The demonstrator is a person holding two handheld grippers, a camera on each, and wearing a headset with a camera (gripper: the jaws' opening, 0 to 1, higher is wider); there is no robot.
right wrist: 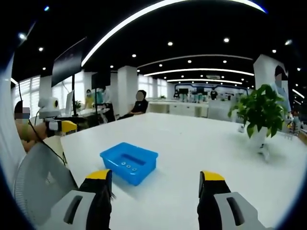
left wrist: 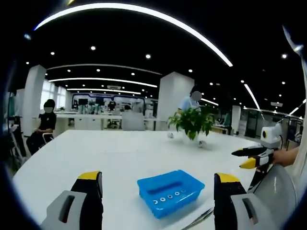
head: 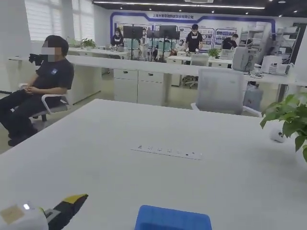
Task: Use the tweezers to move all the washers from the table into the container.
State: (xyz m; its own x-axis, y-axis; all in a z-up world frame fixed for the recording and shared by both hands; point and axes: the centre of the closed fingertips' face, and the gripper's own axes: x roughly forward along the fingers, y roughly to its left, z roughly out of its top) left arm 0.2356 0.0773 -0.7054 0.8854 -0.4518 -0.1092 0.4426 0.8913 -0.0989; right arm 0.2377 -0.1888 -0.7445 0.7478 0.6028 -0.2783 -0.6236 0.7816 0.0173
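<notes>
In the head view, the left tool (head: pixel 72 203) pokes in at 7 o'clock, showing one black jaw with a yellow tip and a white body. Its jaw spread cannot be told from here. It hovers over the smooth white counter (head: pixel 158 177), and the rectangular blue plastic container (head: pixel 172 219) sits at 6 o'clock, just right of that jaw. In the left gripper view, the left tool (left wrist: pixel 157 177) has its two yellow-capped black jaws wide apart, gripping and touching nothing. The blue container (left wrist: pixel 192 184) lies on the counter ahead between them, holding a row of small silver ring-shaped washers (left wrist: pixel 168 196) on its floor. The slim silver metal tweezers (left wrist: pixel 200 218) lie flat on the counter at 5 o'clock, just beside the container's near corner. At 3 o'clock the right tool (left wrist: pixel 243 158) is held level, pointing inward, with a bare forearm (left wrist: pixel 293 155) behind it. A leafy green potted plant (left wrist: pixel 192 122) stands farther back. In the right gripper view, the right tool (right wrist: pixel 156 176) also has its jaws spread wide and empty above the counter (right wrist: pixel 192 143). The container (right wrist: pixel 144 155) sits at 10 o'clock of the gap, with the washers (right wrist: pixel 128 166) inside. At 9 o'clock a hand (right wrist: pixel 29 133) holds the left tool (right wrist: pixel 67 126) level.
</notes>
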